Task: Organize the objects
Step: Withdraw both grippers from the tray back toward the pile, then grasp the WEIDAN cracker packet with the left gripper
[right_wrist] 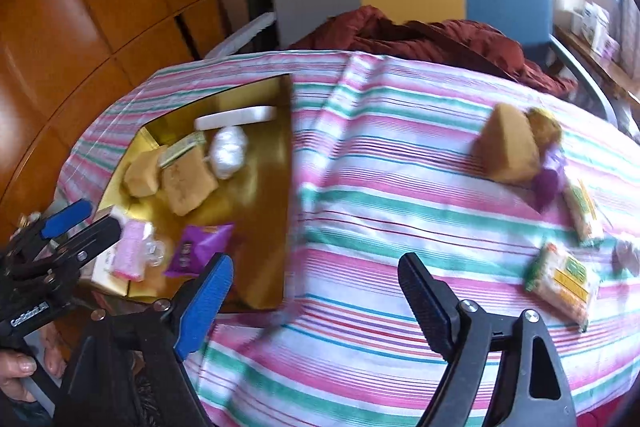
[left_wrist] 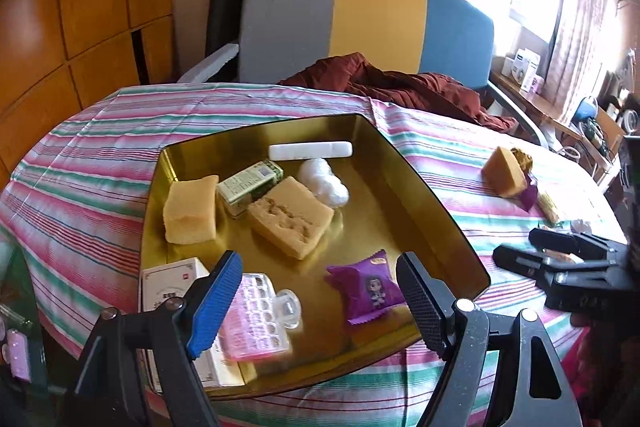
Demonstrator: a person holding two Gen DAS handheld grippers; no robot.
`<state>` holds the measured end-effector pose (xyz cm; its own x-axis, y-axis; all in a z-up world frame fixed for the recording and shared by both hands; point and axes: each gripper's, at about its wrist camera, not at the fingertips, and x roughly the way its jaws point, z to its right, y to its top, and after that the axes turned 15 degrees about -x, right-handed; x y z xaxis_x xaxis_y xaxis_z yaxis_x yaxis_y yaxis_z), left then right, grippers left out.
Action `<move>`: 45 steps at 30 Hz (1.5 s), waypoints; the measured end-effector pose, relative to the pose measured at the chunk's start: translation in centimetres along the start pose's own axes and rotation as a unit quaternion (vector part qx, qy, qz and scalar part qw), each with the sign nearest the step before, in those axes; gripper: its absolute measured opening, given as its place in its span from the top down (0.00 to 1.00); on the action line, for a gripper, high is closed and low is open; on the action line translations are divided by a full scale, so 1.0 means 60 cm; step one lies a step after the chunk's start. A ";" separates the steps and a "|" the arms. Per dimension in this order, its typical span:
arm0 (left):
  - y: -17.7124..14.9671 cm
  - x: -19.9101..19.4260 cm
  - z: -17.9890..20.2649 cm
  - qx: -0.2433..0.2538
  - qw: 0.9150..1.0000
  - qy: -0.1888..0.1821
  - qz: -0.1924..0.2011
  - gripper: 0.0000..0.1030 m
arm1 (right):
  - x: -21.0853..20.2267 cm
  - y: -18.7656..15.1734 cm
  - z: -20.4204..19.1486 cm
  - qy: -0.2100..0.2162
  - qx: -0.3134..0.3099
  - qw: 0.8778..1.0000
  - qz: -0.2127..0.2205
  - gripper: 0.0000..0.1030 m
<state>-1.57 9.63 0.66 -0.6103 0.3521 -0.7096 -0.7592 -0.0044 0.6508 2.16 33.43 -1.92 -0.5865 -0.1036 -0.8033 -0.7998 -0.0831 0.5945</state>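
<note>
Left claw (left_wrist: 320, 297) spread wide over gold tray (left_wrist: 400, 211), purple packet (left_wrist: 368, 285) between. Right claw (right_wrist: 314, 301) likewise parted, empty; snack packs (right_wrist: 562, 281) seen only there.

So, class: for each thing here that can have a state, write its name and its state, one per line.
left gripper: open, empty, over the tray.
right gripper: open, empty, over the cloth.
gold tray: open, partly filled.
purple snack packet: sealed, in the tray.
green-yellow packet: sealed, on the cloth.
</note>
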 end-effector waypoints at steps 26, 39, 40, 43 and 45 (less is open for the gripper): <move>-0.027 0.048 0.244 0.174 0.977 -0.113 -0.050 0.19 | -0.191 -0.190 0.433 -0.208 0.391 0.892 0.088 0.03; -0.114 0.139 0.467 0.390 0.896 -0.186 -0.103 0.10 | -0.187 -0.210 0.451 -0.150 0.425 0.885 0.115 0.03; -0.120 0.146 0.479 0.403 0.890 -0.187 -0.108 0.08 | -0.185 -0.211 0.452 -0.148 0.426 0.885 0.114 0.03; -0.131 0.167 0.512 0.428 0.872 -0.198 -0.128 0.05 | -0.181 -0.214 0.457 -0.141 0.433 0.883 0.113 0.03; -0.138 0.179 0.532 0.443 0.862 -0.205 -0.137 0.03 | -0.178 -0.217 0.460 -0.139 0.439 0.881 0.109 0.03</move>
<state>5.35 43.32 -3.73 -0.1666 0.5291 -0.8320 -0.2801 0.7837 0.5544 15.29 62.99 -2.04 -0.6497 0.2354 -0.7228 -0.3825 0.7205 0.5784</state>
